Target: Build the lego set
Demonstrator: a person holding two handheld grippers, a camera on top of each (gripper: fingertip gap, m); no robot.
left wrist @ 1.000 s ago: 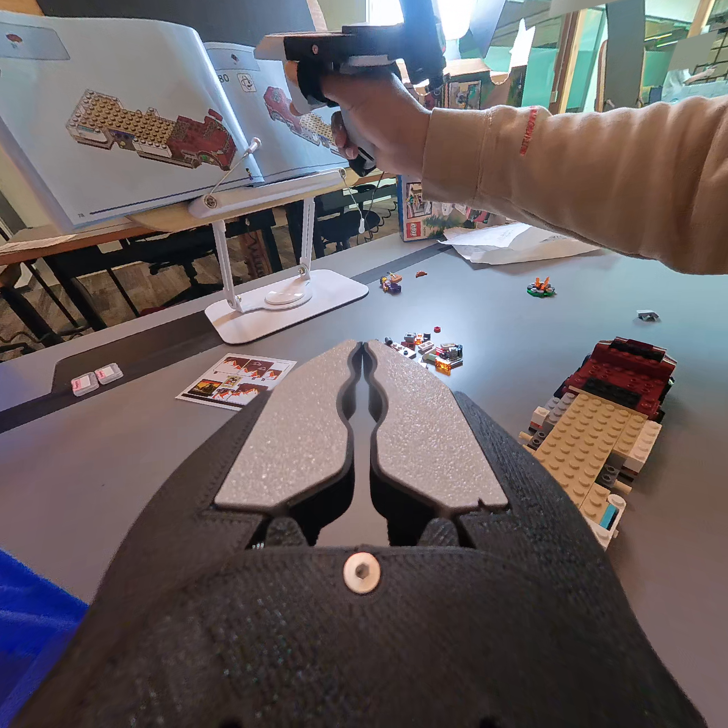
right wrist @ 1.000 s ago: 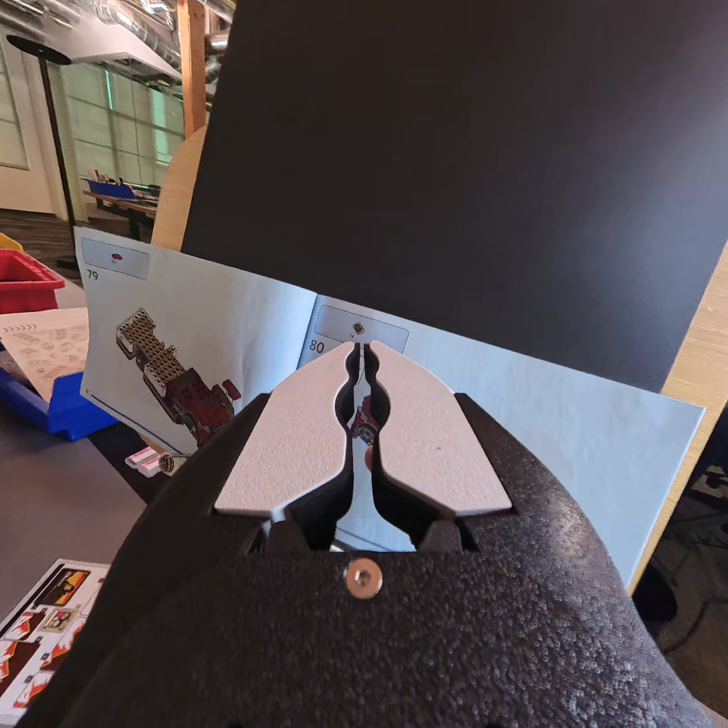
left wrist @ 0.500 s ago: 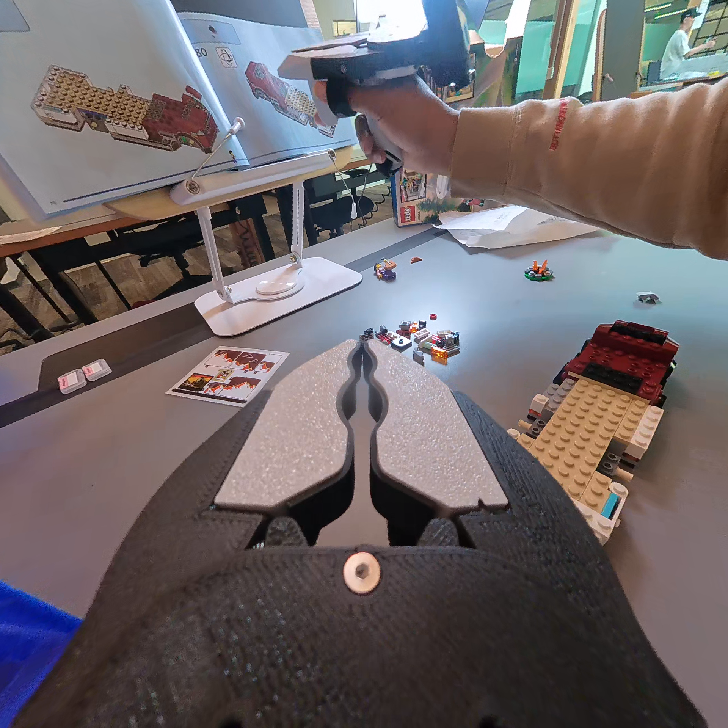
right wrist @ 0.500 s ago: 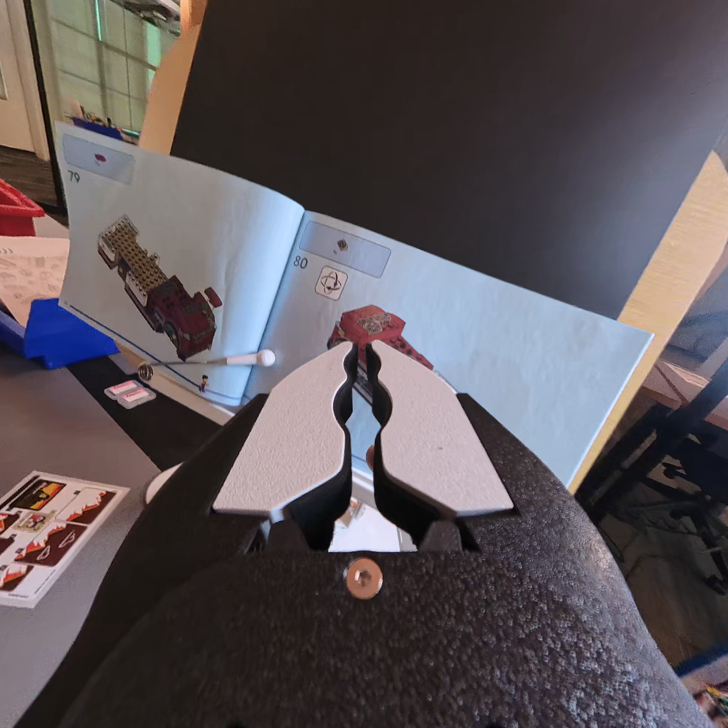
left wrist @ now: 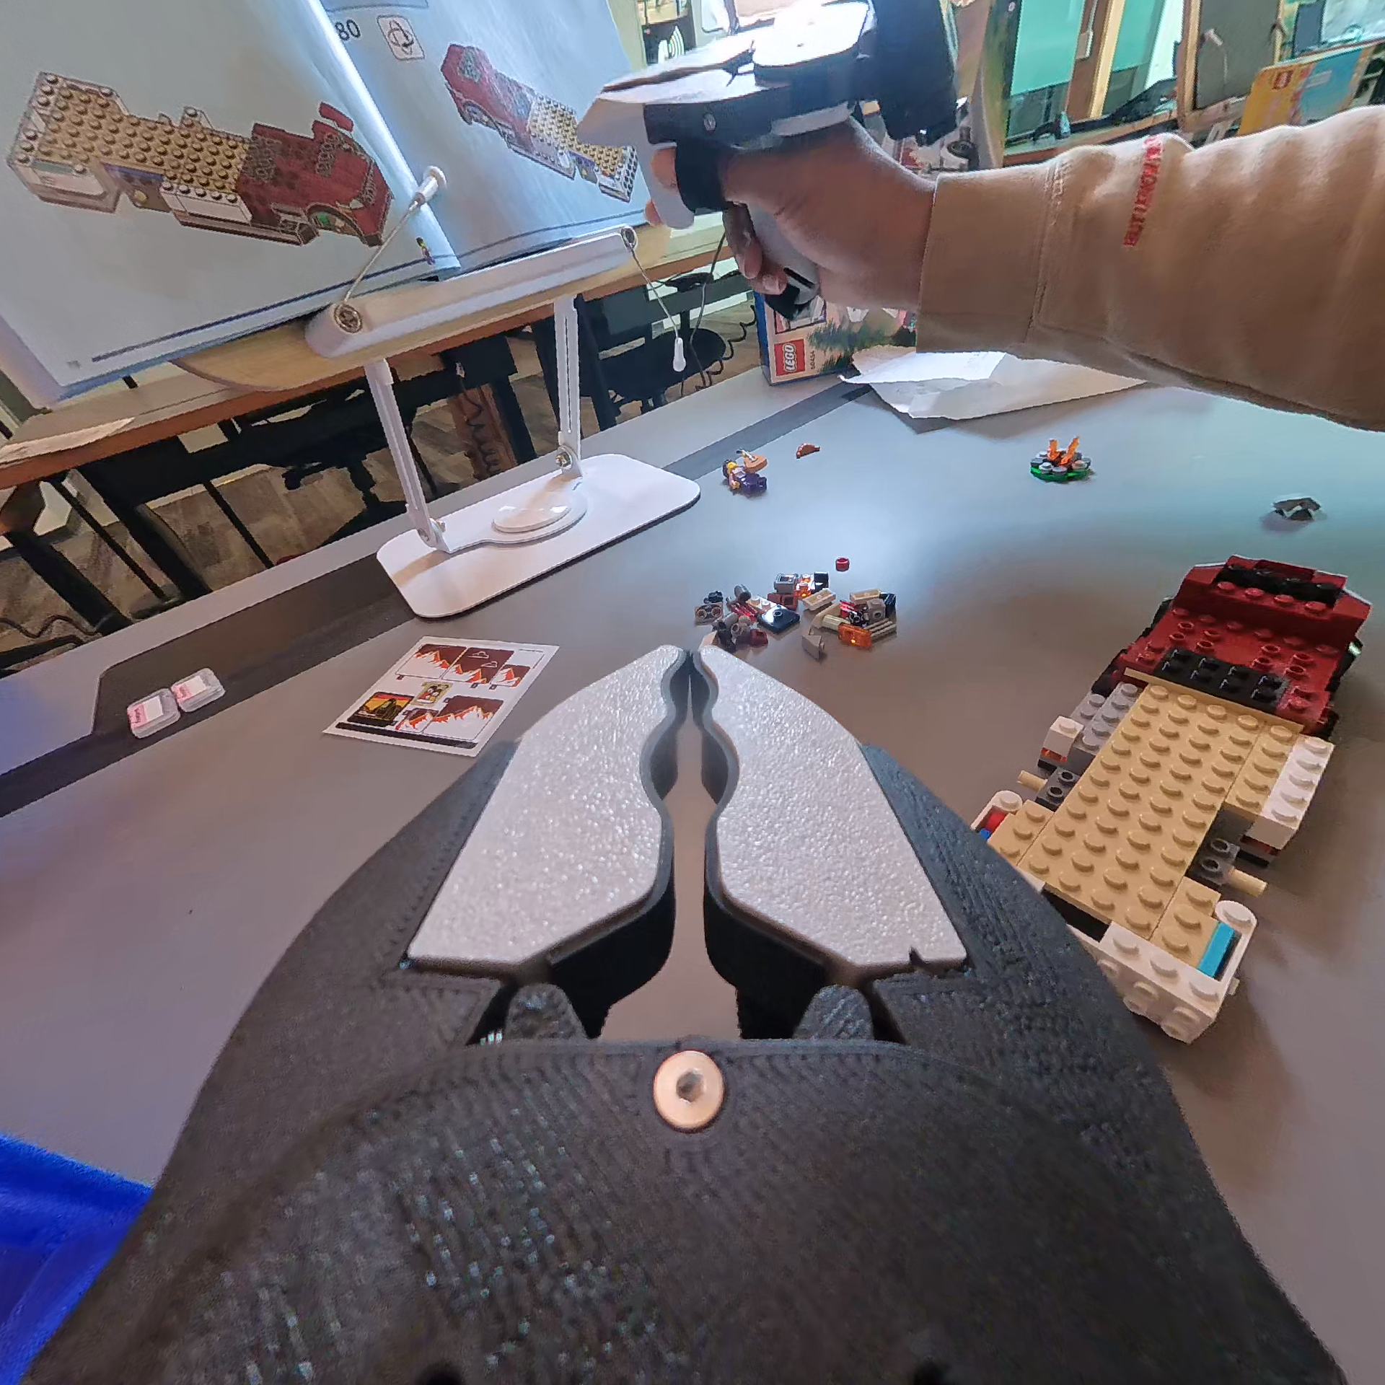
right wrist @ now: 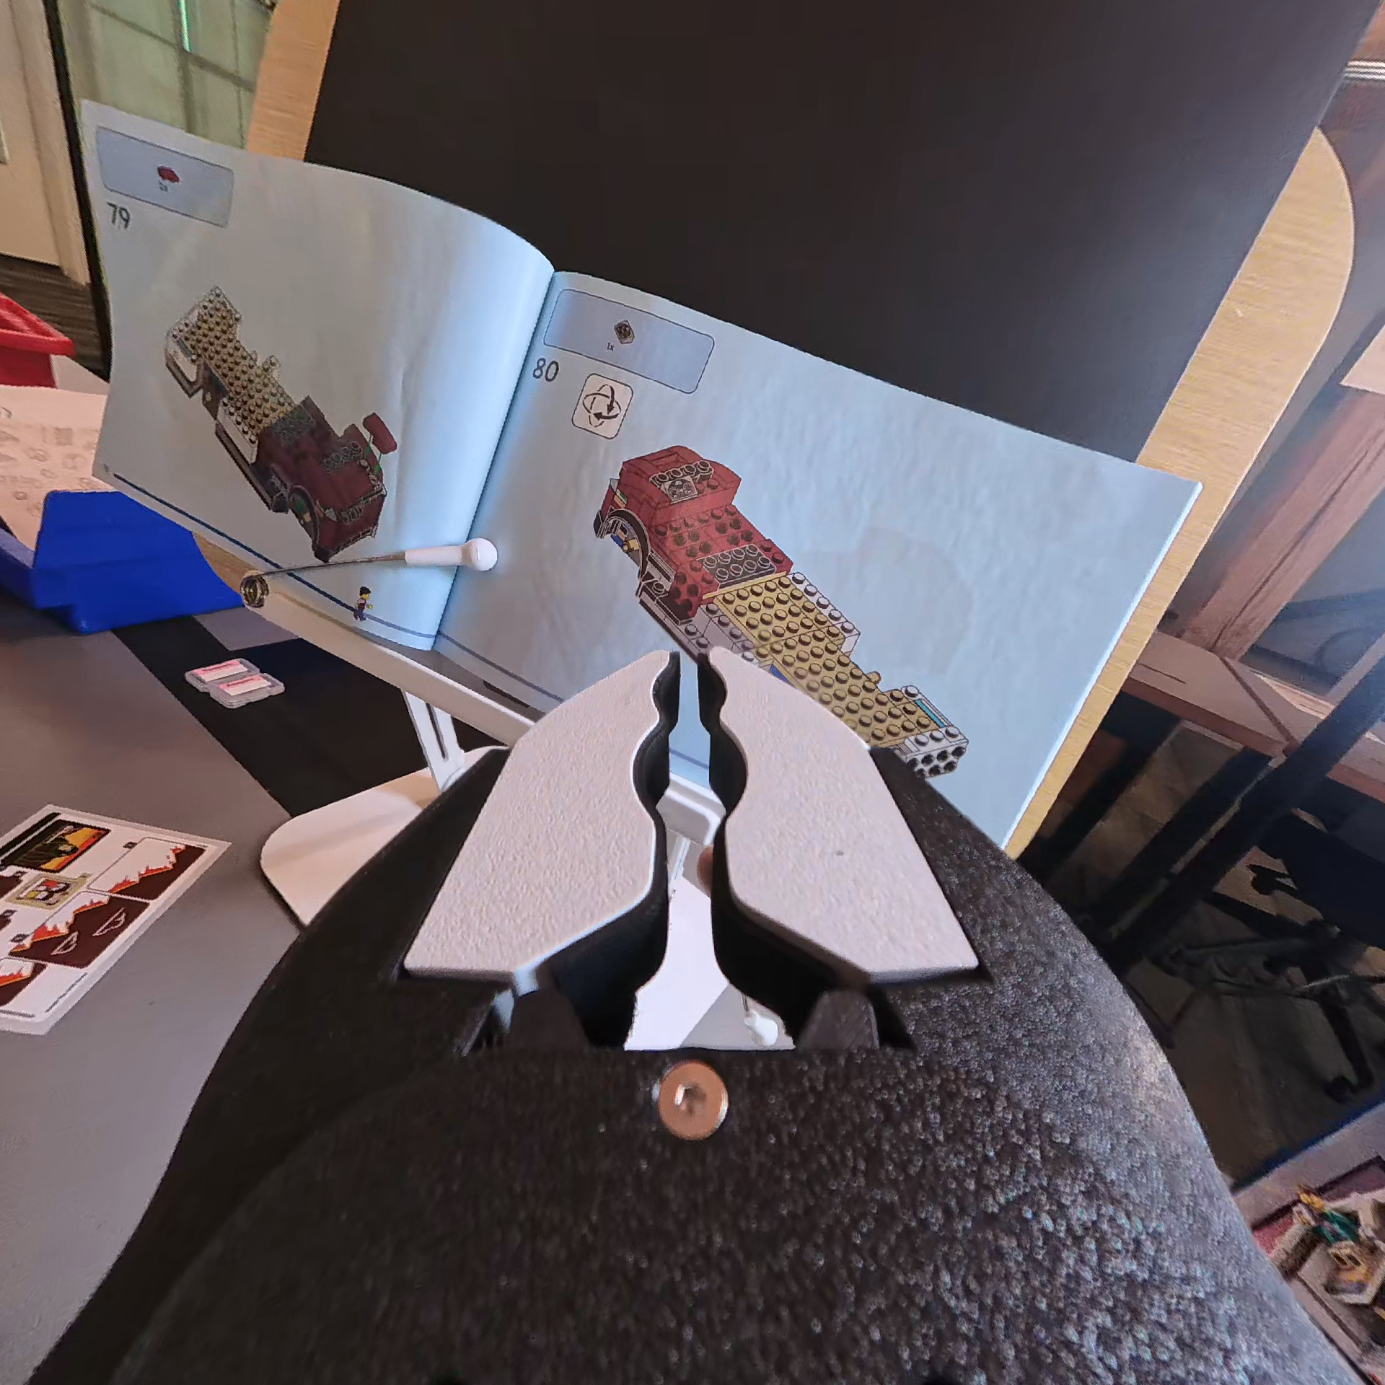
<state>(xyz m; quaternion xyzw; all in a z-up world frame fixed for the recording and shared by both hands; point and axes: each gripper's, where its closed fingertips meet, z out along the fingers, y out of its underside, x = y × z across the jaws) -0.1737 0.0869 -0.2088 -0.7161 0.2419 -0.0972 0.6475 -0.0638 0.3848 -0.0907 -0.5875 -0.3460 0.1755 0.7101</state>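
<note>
My left gripper (left wrist: 691, 659) is shut with nothing between its pads, held above the grey table (left wrist: 1049, 599) near a pile of small loose bricks (left wrist: 802, 607). A part-built truck of dark red and tan bricks (left wrist: 1169, 764) lies to its right. My right gripper (right wrist: 689, 659) is open by a narrow gap and holds nothing. It hovers in front of the right page of an open instruction booklet (right wrist: 937, 524) on a white stand (right wrist: 352, 832). In the left wrist view the right gripper (left wrist: 607, 112) is in a person's hand, close to the booklet (left wrist: 187, 247).
A sticker sheet (left wrist: 442, 693) and two small white cases (left wrist: 174, 697) lie at the left. A minifigure (left wrist: 743, 476), a small green and orange build (left wrist: 1058, 463), a cardboard box (left wrist: 809, 337) and white paper (left wrist: 974, 382) lie farther back. A blue bin (right wrist: 105, 554) stands left of the stand. My hands' fingertips stand some 35 centimeters from each other.
My right gripper has drawn back and down from the booklet's right page, and its jaws have parted slightly. My left gripper stays shut and has tipped a little toward the table.
</note>
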